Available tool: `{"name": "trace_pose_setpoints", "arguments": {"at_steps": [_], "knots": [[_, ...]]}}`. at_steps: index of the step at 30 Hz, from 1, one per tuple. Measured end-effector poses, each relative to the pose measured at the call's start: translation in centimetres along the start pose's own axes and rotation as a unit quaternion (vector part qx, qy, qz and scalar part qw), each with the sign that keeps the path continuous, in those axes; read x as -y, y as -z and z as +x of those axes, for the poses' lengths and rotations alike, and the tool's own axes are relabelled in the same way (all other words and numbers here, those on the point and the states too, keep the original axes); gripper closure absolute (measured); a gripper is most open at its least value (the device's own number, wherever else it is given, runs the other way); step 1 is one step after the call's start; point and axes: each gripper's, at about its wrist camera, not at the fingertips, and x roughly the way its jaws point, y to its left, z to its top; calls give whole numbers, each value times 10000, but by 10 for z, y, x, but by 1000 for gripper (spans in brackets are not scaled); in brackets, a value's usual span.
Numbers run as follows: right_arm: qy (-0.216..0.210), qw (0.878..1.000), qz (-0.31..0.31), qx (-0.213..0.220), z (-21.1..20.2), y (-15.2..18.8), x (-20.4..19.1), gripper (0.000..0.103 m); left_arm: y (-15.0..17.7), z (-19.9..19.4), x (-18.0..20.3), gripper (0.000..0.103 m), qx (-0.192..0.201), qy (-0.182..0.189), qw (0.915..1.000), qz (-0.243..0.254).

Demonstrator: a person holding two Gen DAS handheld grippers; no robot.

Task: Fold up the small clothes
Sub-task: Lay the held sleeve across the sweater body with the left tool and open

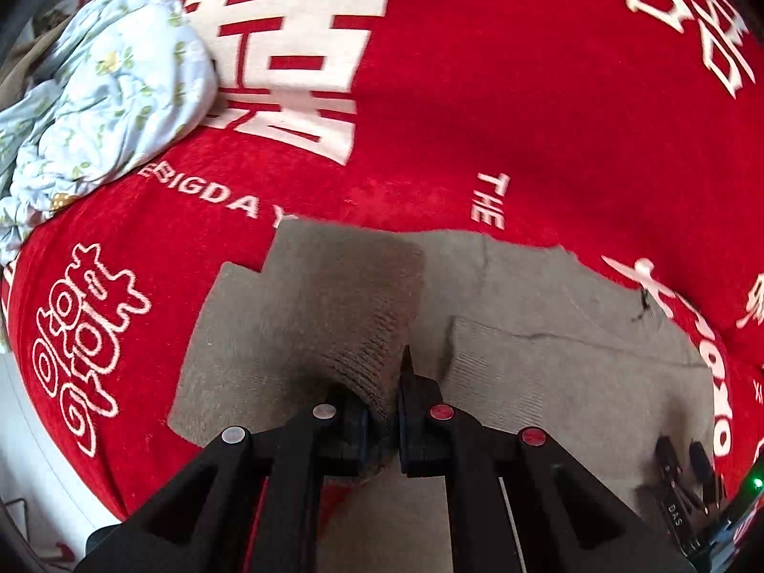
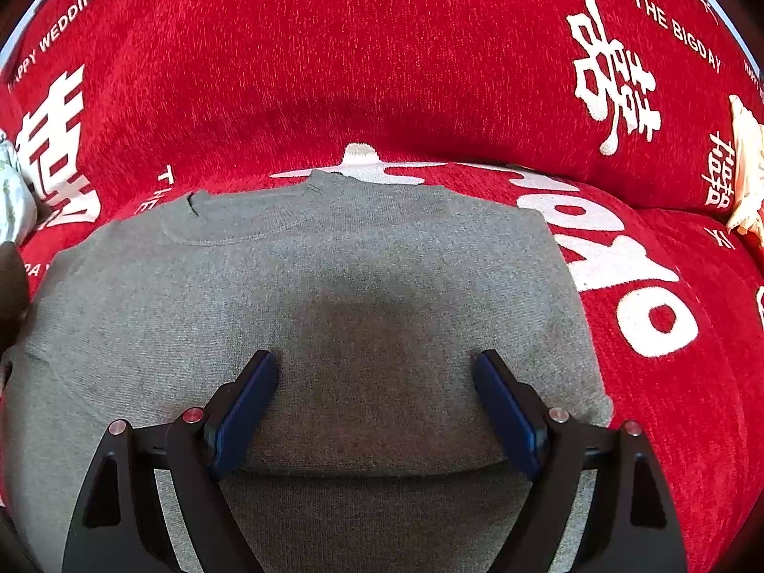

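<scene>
A grey knit sweater (image 2: 334, 277) lies flat on a red blanket (image 2: 334, 71), with its neckline (image 2: 248, 219) towards the far side. In the left wrist view my left gripper (image 1: 382, 425) is shut on a grey ribbed sleeve end (image 1: 367, 334), which rises off the rest of the sweater (image 1: 549, 372). My right gripper (image 2: 377, 406) stands open just above the sweater's middle, with only flat fabric below its blue pads (image 2: 248, 401). The right gripper's fingertips (image 1: 687, 468) also show at the lower right of the left wrist view.
A crumpled pale blue floral cloth (image 1: 110, 90) lies on the blanket at the far left. A cream cloth (image 2: 747, 172) sits at the right edge. The red blanket (image 1: 525, 95) carries white lettering and spreads beyond the sweater on all sides.
</scene>
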Motion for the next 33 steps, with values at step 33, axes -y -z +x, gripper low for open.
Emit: {"name": "trace_pose_setpoints", "arguments": {"at_steps": [33], "knots": [[-289,9993,-237,17,-41,44,28,15,24,-29,180,94,14,129,9926,1208]]}}
